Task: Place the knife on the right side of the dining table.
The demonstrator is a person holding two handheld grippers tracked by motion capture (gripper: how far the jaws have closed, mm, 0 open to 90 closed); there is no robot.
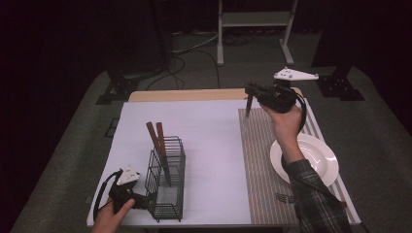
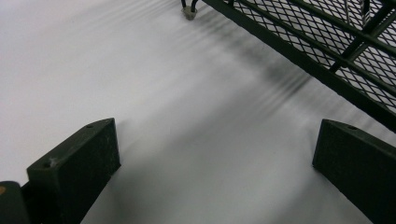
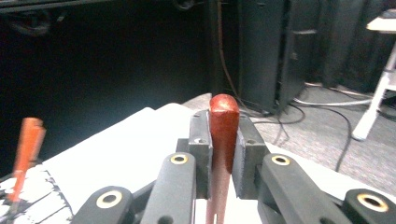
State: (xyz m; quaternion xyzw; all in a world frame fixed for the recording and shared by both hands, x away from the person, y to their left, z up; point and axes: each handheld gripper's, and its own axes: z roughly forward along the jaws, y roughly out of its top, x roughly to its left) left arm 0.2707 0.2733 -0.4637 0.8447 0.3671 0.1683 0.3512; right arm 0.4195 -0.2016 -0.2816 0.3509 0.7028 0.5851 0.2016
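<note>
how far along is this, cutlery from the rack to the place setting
Done: a fork lies on the striped mat near the plate. In hand: the right gripper is shut on a wooden-handled utensil above the mat's far end. Left: two wooden-handled pieces stand in the rack; the left gripper is open beside it.

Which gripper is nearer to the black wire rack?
Left. The left gripper sits right beside the wire rack; the right gripper is far across the table, holding a wooden-handled utensil.
</note>
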